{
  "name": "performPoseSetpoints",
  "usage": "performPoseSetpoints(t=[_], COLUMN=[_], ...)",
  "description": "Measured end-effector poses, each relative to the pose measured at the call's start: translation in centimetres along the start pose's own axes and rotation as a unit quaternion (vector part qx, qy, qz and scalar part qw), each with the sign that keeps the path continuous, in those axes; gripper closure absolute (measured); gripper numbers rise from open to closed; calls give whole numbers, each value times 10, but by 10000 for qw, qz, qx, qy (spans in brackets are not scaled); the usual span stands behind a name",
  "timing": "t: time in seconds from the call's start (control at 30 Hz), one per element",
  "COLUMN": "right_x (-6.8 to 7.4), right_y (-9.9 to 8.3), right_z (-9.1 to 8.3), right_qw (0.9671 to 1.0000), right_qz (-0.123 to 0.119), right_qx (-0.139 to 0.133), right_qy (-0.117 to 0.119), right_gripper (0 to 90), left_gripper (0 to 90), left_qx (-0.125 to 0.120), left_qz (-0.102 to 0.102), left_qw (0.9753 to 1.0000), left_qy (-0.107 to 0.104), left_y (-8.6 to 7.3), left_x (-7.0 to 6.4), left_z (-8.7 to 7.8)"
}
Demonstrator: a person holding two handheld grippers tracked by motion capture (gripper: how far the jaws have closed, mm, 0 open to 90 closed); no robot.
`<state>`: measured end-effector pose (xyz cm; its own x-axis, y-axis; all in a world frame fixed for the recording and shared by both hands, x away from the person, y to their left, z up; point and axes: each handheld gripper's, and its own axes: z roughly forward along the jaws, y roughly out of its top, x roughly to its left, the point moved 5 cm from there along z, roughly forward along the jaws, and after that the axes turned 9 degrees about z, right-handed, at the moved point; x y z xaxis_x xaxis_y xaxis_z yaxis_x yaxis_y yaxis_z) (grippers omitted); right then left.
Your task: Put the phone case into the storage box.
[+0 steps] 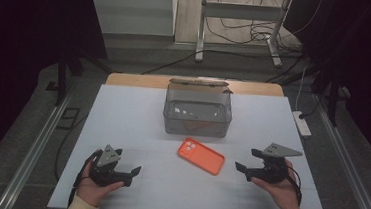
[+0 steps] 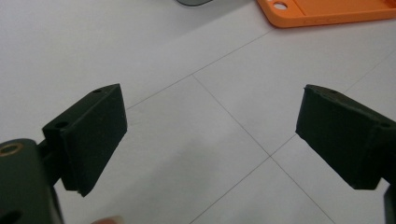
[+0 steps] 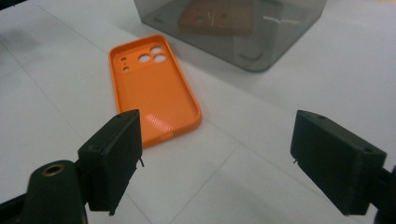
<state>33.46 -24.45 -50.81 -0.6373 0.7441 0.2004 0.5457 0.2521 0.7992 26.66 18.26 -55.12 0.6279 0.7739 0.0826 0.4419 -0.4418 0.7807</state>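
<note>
Both grippers wide open & empty, right gripper (image 1: 245,165) nearer the orange phone case (image 1: 201,156) lying flat on the table (image 1: 123,109) just in front of the smoky bin (image 1: 197,110); risk: thin, flat case skids off w/ a shallow pinch.

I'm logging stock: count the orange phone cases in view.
2. One phone case lies open side up on the table, before the box. Another shows inside the clear grey box; others may be hidden.
</note>
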Motion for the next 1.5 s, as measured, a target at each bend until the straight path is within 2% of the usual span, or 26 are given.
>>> performPoseSetpoints(t=[0.1, 0.33, 0.5, 0.67, 0.9, 1.03, 1.5], right_x=[4, 10, 12, 16, 19, 20, 25], right_y=[8, 15, 21, 30, 39, 45, 65], right_z=[-3, 0, 2, 1, 4, 6, 18], right_qw=[9999, 9995, 9993, 9986, 9986, 9982, 9971], right_qz=[-79, -291, -327, -485, -460, -461, -486], right_qx=[-61, 150, 192, 219, 246, 350, 559], right_qy=[10, 12, 20, -10, 43, 135, 159], right_gripper=[176, 173, 191, 195, 194, 191, 185], left_gripper=[85, 85, 86, 86, 86, 86, 87], left_qx=[4, 39, 64, 60, 76, 100, 100], left_qz=[1, 18, 14, 9, 36, 56, 80], left_qw=[10000, 10000, 10000, 10000, 10000, 9999, 9999], left_qy=[-34, -55, -32, -32, -30, -27, -43], left_y=[0, -1, -1, 0, 1, 2, 2], left_x=[0, 0, 0, 0, 0, 0, 0], left_z=[1, 2, 3, 3, 4, 5, 5])
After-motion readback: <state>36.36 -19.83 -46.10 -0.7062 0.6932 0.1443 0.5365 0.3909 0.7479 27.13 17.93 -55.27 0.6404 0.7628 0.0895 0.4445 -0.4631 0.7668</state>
